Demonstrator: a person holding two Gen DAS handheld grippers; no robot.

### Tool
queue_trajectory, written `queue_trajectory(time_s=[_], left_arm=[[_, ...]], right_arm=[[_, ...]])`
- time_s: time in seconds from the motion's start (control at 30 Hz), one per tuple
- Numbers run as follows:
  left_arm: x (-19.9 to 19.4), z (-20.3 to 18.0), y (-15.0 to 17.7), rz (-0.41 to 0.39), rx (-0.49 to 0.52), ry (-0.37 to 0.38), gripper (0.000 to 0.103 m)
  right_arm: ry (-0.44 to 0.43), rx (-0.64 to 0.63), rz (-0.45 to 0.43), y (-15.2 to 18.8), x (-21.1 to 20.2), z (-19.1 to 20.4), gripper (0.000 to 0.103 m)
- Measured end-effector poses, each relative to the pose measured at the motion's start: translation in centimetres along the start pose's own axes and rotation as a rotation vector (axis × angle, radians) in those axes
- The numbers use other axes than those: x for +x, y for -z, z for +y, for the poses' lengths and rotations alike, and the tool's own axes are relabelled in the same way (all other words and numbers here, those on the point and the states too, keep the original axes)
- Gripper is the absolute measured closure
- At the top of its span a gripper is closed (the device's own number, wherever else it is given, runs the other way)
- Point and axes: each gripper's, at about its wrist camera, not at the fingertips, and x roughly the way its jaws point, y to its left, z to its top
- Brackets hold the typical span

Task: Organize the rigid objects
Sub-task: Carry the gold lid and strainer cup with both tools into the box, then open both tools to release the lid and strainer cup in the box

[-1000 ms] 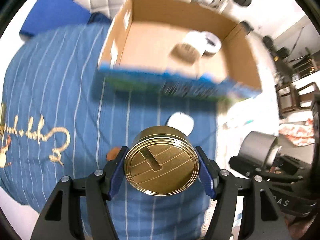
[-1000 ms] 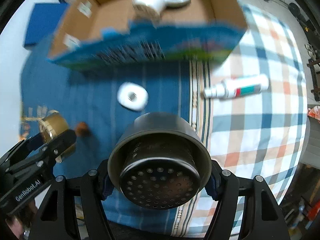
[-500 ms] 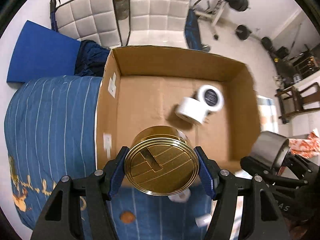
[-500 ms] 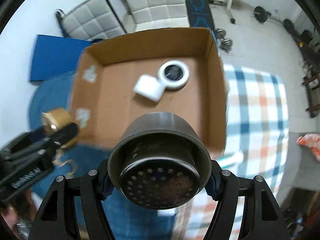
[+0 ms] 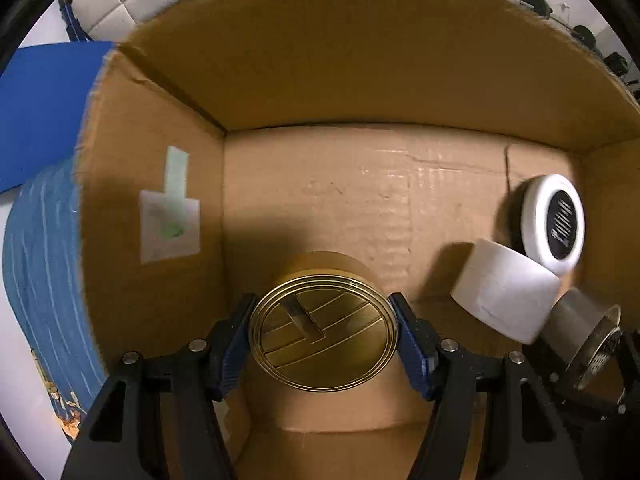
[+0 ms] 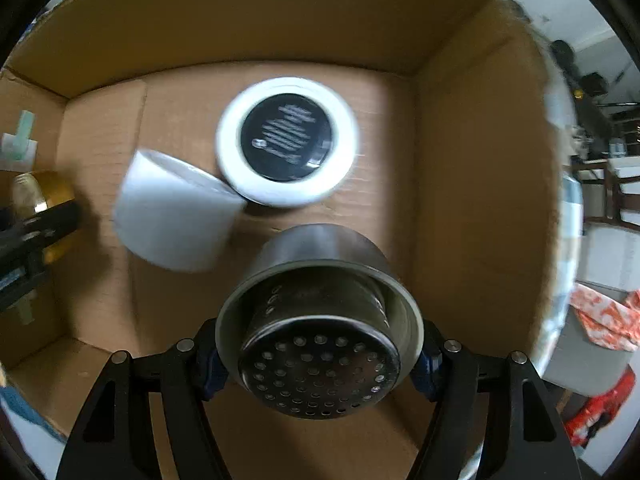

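Cardboard fills both wrist views: each claw hangs inside the one open cardboard box [image 5: 360, 208], pointing down at its floor. The left claw [image 5: 324, 338] is clamped on one gold tin [image 5: 324, 336], blue pads pressing its rim at 3 and 9 o'clock, its flat grooved lid facing the camera and its round axis running straight down toward the bare floor. The right claw [image 6: 318, 360] is clamped on one steel cup with a perforated strainer insert [image 6: 320, 364], gripped the same way across its rim, axis also vertical. What the coming release turns on is the clear floor beneath each load. Under the tin the cardboard looks empty, with the box's side wall at 9 o'clock and the others' cluster well off at 3 o'clock. Under the steel cup the margin is thinner: in the right view one white cylinder [image 6: 176, 216] lies on its side at 10 o'clock and one white round container with a black label [image 6: 286, 144] sits at 12 o'clock, the two touching each other, the cylinder's edge near the cup's far side. How far either load is from the floor cannot be told. So two things already lie in the box and two more are held over it. Setting down likely suits the left hand first, since its spot is freer.
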Motion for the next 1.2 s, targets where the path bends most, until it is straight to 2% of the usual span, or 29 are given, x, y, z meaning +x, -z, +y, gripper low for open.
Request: queue_trajectory(time_s=[0.27, 0.67, 0.73, 0.8, 0.93, 0.97, 1.0, 1.03, 1.1, 1.2], left_arm=[[1.7, 0.8, -1.9, 0.045, -0.029, 0.066, 0.04], [2.8, 1.5, -2.8, 0.118, -0.024, 0.096, 0.04], [2.2, 1.0, -2.0, 0.12, -0.03, 0.107, 0.038], [1.4, 1.3, -1.7, 0.114, -0.048, 0.121, 0.035], [-0.9, 1.6, -1.0, 0.081, -0.061, 0.136, 0.031], [-1.4, 1.6, -0.8, 0.074, -0.064, 0.142, 0.027], [-2.1, 1.7, -0.5, 0.064, -0.069, 0.148, 0.019], [-2.9, 1.9, 0.0, 0.05, -0.076, 0.158, 0.017], [-4.1, 2.0, 0.9, 0.029, -0.082, 0.169, 0.012], [-6.1, 2.4, 3.0, -0.01, -0.072, 0.147, 0.006]], right_arm=[[-0.045, 0.001, 0.047, -1.9, 2.2, -0.1, 0.03], [-0.061, -0.031, 0.096, -1.7, 3.1, -0.1, 0.029], [-0.069, -0.024, 0.09, -1.8, 2.4, -0.3, 0.023], [-0.072, -0.027, 0.082, -1.7, 1.5, -0.5, 0.012], [-0.062, -0.046, 0.072, -1.1, -0.3, -0.9, 0.01], [-0.061, -0.052, 0.07, -0.8, -0.7, -1.0, 0.01], [-0.061, -0.054, 0.067, -0.4, -1.1, -1.2, 0.01], [-0.063, -0.053, 0.064, -0.2, -1.6, -1.7, 0.009], [-0.084, -0.053, 0.049, 1.0, -2.6, -1.7, 0.0], [-0.115, -0.036, 0.01, 2.9, -4.2, -2.4, 0.0]])
